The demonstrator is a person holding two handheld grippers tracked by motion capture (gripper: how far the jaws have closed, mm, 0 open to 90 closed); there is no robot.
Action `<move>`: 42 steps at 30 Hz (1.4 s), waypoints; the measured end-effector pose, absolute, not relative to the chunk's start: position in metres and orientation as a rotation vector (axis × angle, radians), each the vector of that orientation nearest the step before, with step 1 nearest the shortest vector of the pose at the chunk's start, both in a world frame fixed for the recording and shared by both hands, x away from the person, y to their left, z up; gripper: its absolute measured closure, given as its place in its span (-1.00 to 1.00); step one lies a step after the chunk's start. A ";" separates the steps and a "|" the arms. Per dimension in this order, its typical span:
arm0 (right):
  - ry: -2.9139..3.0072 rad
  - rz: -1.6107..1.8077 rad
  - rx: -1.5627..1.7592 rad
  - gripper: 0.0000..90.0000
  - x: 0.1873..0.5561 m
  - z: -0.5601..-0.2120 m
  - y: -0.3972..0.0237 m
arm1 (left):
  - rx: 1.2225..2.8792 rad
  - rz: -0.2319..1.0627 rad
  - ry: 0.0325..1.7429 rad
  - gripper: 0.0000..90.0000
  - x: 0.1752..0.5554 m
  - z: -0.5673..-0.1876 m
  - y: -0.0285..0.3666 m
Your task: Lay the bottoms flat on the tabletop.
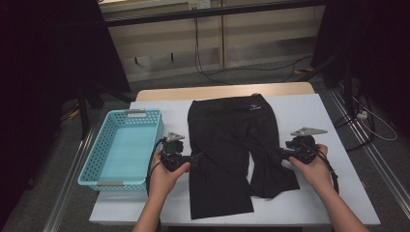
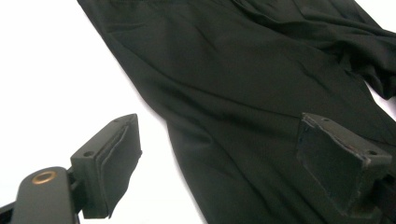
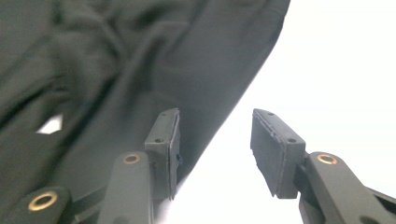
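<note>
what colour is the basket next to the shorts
Light turquoise blue, the perforated basket left of the black shorts; clearest in the high view.

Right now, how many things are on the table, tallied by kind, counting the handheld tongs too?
Shorts: 1
Basket: 1
Tongs: 2, the left tongs and the right tongs
Total: 4

shorts [image 1: 227, 140]: black cloth, matt, smooth knit
basket [image 1: 99, 164]: teal plastic, perforated
table [image 1: 309, 111]: white matt top, wood far edge
pads [image 2: 116, 163]: worn matt rubber
</note>
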State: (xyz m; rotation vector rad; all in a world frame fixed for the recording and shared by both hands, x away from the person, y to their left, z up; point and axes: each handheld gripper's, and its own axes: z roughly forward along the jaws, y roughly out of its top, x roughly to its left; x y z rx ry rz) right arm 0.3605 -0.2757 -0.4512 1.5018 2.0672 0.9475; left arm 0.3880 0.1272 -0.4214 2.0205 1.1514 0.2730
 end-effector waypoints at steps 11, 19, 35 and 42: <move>2.123 0.978 1.467 1.00 0.373 -0.458 -0.272 | 2.028 0.268 1.133 -0.68 0.386 -0.419 0.124; 1.951 0.996 1.517 1.00 0.400 -0.443 -0.310 | 2.031 0.265 1.128 -0.68 0.386 -0.420 0.121; 1.964 0.911 1.506 0.25 0.387 -0.446 -0.316 | 2.022 0.265 1.110 -0.68 0.384 -0.416 0.117; 2.099 1.017 1.396 0.27 0.347 -0.438 -0.288 | 2.035 0.251 1.089 -0.68 0.383 -0.415 0.114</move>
